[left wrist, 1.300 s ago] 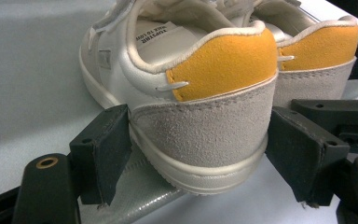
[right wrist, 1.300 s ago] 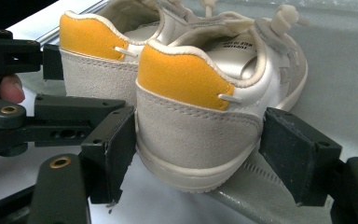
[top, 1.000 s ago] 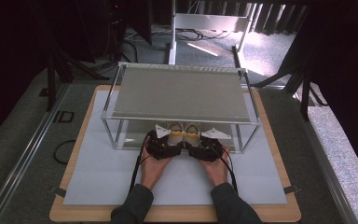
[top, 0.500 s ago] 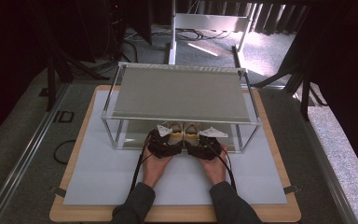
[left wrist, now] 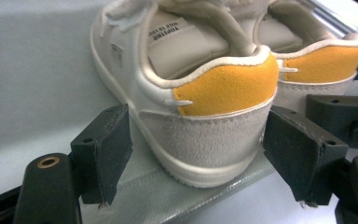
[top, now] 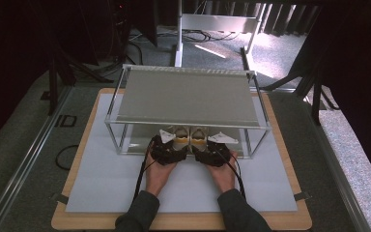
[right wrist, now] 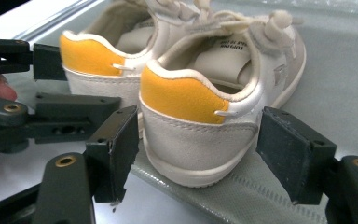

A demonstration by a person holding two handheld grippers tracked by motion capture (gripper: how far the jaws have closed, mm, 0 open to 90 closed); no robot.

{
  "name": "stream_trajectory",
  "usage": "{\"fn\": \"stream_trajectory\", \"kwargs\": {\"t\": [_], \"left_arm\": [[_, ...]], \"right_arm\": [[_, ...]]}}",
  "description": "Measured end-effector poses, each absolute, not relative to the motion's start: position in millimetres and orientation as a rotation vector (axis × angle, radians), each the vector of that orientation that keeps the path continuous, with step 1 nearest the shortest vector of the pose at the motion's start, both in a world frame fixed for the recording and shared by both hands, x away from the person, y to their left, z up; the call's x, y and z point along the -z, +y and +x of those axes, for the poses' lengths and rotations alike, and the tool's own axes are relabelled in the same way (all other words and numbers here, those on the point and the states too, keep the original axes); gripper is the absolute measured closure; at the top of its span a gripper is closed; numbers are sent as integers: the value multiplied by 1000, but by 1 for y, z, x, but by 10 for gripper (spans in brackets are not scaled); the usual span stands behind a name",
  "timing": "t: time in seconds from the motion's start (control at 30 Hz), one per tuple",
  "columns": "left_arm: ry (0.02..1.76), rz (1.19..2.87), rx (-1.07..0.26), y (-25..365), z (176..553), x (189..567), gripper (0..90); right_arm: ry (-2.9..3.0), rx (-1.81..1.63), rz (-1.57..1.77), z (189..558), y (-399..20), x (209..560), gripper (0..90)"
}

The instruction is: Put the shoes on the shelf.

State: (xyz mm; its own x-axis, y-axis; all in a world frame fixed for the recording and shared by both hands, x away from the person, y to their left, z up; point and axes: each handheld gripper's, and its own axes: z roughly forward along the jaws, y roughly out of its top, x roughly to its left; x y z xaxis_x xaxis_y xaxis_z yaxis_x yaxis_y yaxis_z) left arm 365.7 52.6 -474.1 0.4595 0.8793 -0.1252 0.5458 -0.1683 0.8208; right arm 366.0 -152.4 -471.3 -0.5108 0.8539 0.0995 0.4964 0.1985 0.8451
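While both grippers sit open around the heels, left gripper [left wrist: 193, 149] straddling left shoe [left wrist: 200, 88] and right gripper [right wrist: 198, 154] straddling right shoe [right wrist: 209, 98], neither squeezing, insole print is too blurry to read

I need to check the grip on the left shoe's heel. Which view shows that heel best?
The left gripper view: the left shoe heel sits close up between the open jaws, a gap on each side. The right gripper view shows it farther off, partly behind the right shoe. The high view shows it small under the shelf.
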Motion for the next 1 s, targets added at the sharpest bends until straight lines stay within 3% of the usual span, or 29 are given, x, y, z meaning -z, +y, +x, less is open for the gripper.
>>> {"fn": "stream_trajectory", "kwargs": {"t": [0.5, 0.7, 1.0], "left_arm": [[1130, 1837, -477, 77, 328, 469, 265], [1094, 1846, -459, 84, 312, 467, 300], [1081, 1856, -466, 88, 299, 465, 320]], "right_arm": [[2111, -1267, 1207, 327, -164, 465, 293], [2131, -1244, 1206, 314, -173, 466, 372], [2116, -1240, 1236, 303, -188, 472, 388]]}}
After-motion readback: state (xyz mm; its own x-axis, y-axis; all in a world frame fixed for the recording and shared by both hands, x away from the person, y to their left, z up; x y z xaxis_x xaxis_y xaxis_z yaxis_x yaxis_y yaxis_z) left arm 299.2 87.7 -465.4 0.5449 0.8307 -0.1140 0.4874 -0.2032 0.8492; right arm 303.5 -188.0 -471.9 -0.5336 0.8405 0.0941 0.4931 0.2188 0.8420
